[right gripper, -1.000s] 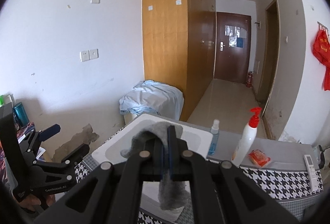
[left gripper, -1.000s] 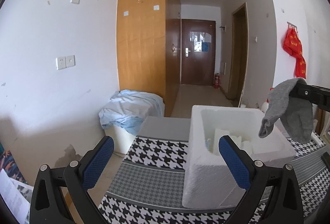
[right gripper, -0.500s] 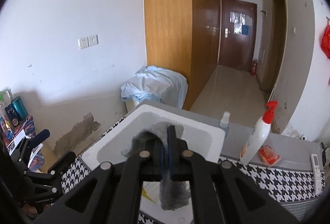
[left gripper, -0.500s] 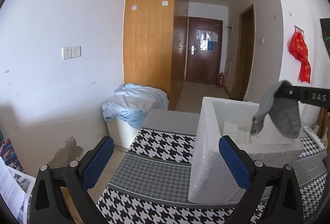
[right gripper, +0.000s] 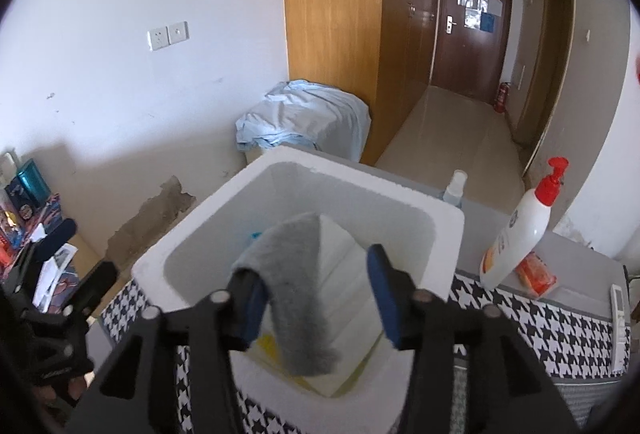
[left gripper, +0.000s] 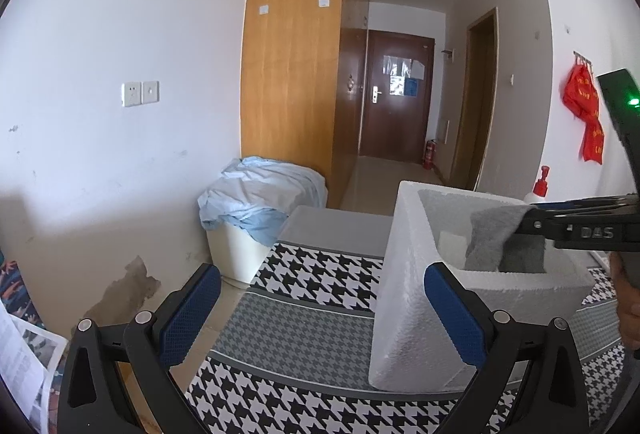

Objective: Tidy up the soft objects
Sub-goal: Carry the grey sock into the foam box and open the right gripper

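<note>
My right gripper (right gripper: 316, 298) just opened over white foam box (right gripper: 208, 238); grey knitted sock (right gripper: 296, 294) drapes off left pad, dropping inside. Left gripper (left gripper: 320, 314) spread, empty, clear.

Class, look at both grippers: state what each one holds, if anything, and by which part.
Left gripper: nothing. Right gripper has just been opening; the grey sock only drapes by its upper end over one finger, above the foam box.

left gripper (left gripper: 322, 314): black plastic arms, silver screws, blue textured pads
right gripper (right gripper: 316, 294): same black build, blue pads, "DAS" lettering, green light on housing
</note>
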